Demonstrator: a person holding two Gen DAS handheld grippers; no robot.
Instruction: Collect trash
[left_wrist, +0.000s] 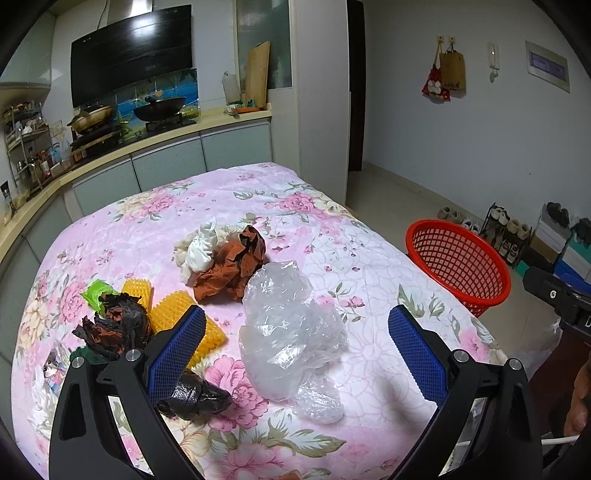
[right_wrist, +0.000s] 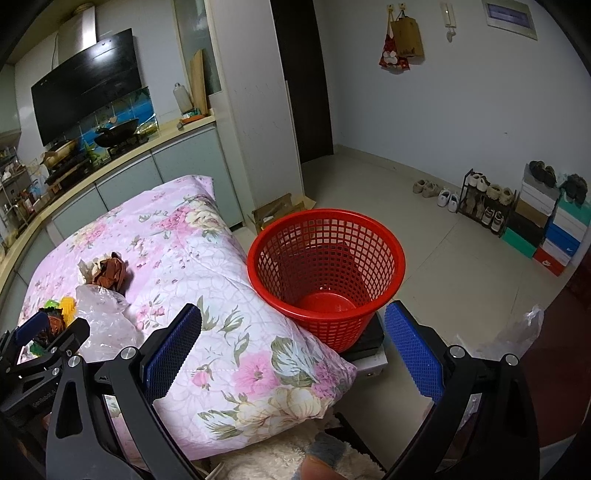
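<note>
Trash lies on a pink floral cloth (left_wrist: 155, 229): a crumpled clear plastic bag (left_wrist: 288, 332), a brown paper wad (left_wrist: 232, 269) with a white wad (left_wrist: 201, 251) against it, black-and-orange crumpled wrappers (left_wrist: 118, 325), yellow bumpy pieces (left_wrist: 173, 314) and a black wad (left_wrist: 199, 397). My left gripper (left_wrist: 297, 350) hangs open over the clear bag, touching nothing. My right gripper (right_wrist: 293, 354) is open and empty, near the red mesh basket (right_wrist: 325, 273), which stands empty beside the cloth's right edge. The clear bag (right_wrist: 107, 317) and brown wad (right_wrist: 109, 275) also show at left in the right wrist view.
A kitchen counter (left_wrist: 110, 151) with a stove and wok runs behind the table. The red mesh basket (left_wrist: 458, 266) sits to the right of the table, on a dark box (right_wrist: 369, 339). Shoe boxes (right_wrist: 546, 225) and a shoe rack (right_wrist: 484, 206) line the far wall. A person's hand (left_wrist: 580, 402) is at the right edge.
</note>
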